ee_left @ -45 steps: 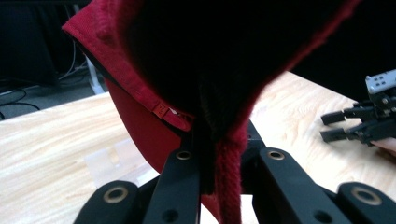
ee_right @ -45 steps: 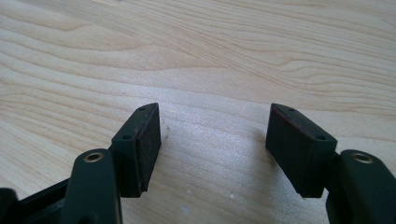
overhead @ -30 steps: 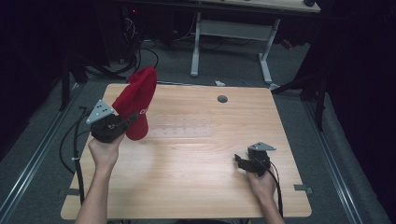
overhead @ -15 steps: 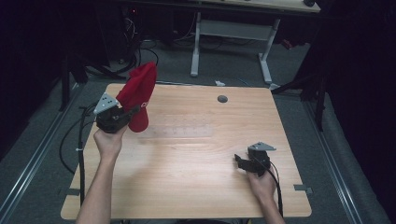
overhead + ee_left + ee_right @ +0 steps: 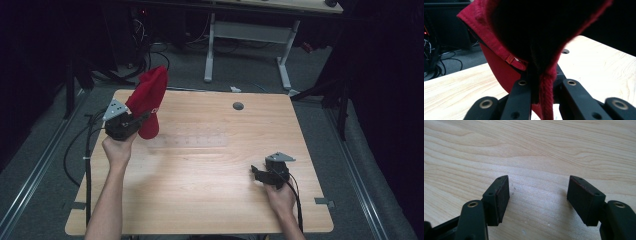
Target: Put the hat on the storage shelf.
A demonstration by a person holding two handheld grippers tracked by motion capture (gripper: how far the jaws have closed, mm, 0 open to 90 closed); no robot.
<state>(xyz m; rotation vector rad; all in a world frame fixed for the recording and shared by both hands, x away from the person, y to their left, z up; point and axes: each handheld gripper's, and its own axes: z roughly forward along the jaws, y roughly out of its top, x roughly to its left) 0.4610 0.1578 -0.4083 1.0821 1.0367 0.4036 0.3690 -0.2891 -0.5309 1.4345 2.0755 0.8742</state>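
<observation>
Kid: Left gripper view is so close up! What are the fingers (image 5: 524, 95) doing?

Friend: They are squeezed tight on a thick seam of the red hat (image 5: 506, 67). The hat hangs right in front of the camera.

Kid: And from up high?

Friend: The left gripper (image 5: 131, 124) is at about ten o'clock on the wooden surface (image 5: 210, 200). The red hat (image 5: 149, 100) sticks up from it, lifted into the air. A hand (image 5: 117, 150) holds that gripper from below.

Kid: What about the other one?

Friend: The right gripper (image 5: 260, 175) sits low at about four o'clock, well apart from the hat. Its fingers (image 5: 499, 195) are spread wide with nothing between them, just bare wood. A small dark round hole (image 5: 238, 106) is near twelve o'clock.
</observation>
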